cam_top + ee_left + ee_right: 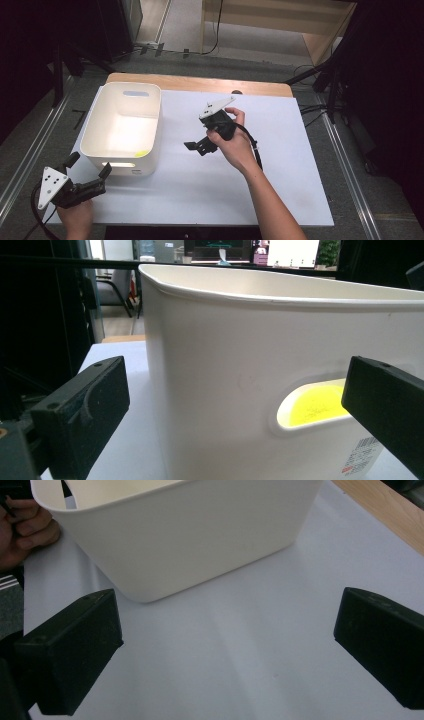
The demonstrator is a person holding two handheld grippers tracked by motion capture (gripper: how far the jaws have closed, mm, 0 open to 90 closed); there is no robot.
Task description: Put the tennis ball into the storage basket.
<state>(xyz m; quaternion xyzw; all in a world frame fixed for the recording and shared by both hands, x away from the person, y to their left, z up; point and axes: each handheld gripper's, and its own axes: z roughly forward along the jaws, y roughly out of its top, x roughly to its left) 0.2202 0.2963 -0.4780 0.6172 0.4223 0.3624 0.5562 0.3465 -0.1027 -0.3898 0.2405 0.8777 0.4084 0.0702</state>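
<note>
White rectangular plastic bin (pixel 123 129) sits on the table's left side on the white sheet (pixel 280 165), long axis running away from the person, handle cutouts on the short ends. Inside: a small flat yellow item (pixel 315 404) at the near end. Left gripper (pixel 90 172) jaws spread wide at the bin's near corner, not touching. Right gripper (pixel 196 146) wide open, empty, mid-table, pointing at the bin.

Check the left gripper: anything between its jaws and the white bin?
Nothing visible. The left gripper is open at the near end of the white bin, with bare table sheet between them. In the left gripper view the bin wall sits directly ahead between the jaws.
</note>
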